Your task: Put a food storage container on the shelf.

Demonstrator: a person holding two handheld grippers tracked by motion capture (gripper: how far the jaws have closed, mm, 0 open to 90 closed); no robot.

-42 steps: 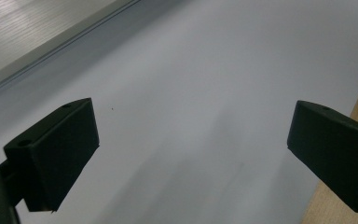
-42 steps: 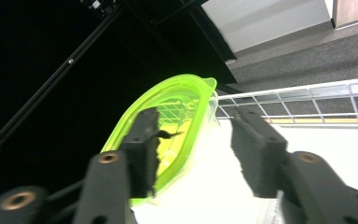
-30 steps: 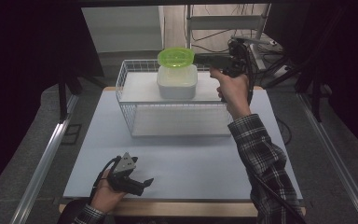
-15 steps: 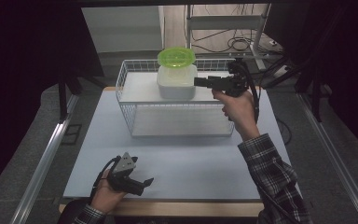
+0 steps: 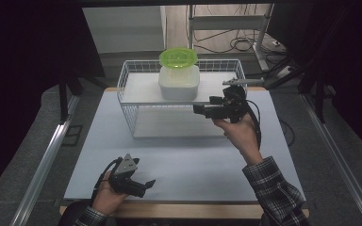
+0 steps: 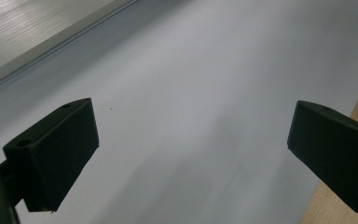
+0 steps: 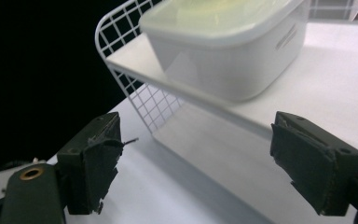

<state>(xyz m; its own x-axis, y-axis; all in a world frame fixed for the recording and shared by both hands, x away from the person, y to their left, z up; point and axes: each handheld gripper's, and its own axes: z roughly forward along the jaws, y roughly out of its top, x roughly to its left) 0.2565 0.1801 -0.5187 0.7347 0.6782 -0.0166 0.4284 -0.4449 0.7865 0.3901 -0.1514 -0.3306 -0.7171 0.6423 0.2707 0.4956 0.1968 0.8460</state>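
Since the earlier frame the right gripper (image 5: 199,109) has drawn back from the top of the white container (image 5: 179,82) and come down in front of the wire rack (image 5: 132,117). Its jaws have just been opening and now stand spread, nothing between them. The left gripper (image 5: 147,183) has not shifted; it rests on the white mat (image 5: 184,165) near the front edge, jaws wide apart and empty.

The container sits on the rack's upper shelf with the green lid (image 5: 178,57) on top, apart from both grippers. In the right gripper view its wall (image 7: 233,60) rises above and beyond the jaws.

Judgement: placing looks done, release step in hand. To finish it well, keep the jaws spread and pull back level, staying clear of the shelf edge and wire so the container is not nudged.
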